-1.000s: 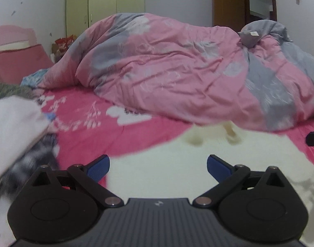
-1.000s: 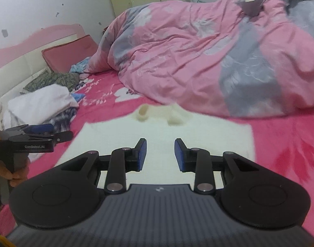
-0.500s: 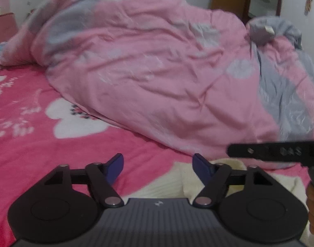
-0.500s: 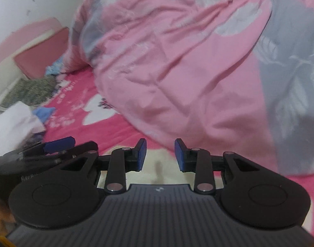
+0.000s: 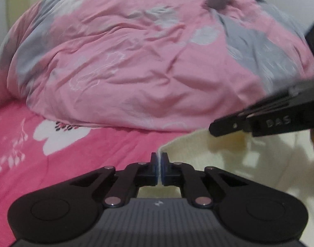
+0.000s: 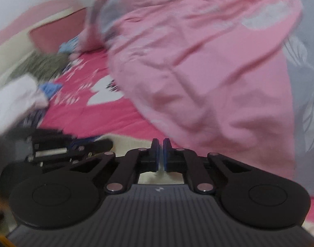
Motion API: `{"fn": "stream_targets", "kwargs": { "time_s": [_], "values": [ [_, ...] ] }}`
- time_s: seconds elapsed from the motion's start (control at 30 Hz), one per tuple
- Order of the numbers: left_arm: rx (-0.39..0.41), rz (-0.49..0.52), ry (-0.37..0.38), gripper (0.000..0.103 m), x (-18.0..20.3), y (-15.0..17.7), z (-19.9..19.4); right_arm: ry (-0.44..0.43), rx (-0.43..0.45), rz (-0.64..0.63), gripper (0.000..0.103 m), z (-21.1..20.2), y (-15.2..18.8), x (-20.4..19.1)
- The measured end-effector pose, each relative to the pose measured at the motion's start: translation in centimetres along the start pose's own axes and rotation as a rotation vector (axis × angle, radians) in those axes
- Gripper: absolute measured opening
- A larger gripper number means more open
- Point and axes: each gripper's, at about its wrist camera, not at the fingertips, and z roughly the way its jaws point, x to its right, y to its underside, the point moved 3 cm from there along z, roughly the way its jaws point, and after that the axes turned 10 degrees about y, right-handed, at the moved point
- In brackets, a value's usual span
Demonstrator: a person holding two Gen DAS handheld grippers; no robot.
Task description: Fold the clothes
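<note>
A cream knitted garment (image 5: 229,160) lies flat on the pink floral sheet. My left gripper (image 5: 159,162) is shut on its far left corner, and a thin cream edge shows between the blue pads. In the right wrist view my right gripper (image 6: 161,152) is shut low over the garment (image 6: 128,142) at its far edge, with a pale sliver between the pads. The right gripper (image 5: 213,127) reaches in from the right in the left wrist view, its tip on the garment's far edge. The left gripper (image 6: 107,144) lies close at the left in the right wrist view.
A bunched pink and grey duvet (image 5: 146,61) rises directly behind the garment. The pink floral sheet (image 5: 43,144) stretches left. Further left sit a white cloth pile (image 6: 15,103), a blue cloth (image 6: 51,87), a pink pillow (image 6: 58,35) and the headboard.
Both grippers went forward and down to the garment's far edge by the duvet. The left jaws closed from wide open onto the corner. The right jaws closed from a narrow gap.
</note>
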Motion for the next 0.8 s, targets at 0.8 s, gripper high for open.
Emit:
{"fn": "stream_targets", "kwargs": {
  "time_s": [0.8],
  "values": [
    [-0.022,-0.019,-0.024,0.034,-0.9,1.8,0.1,0.042,-0.001,-0.317,0.002,-1.6,4.9,-2.3]
  ]
}}
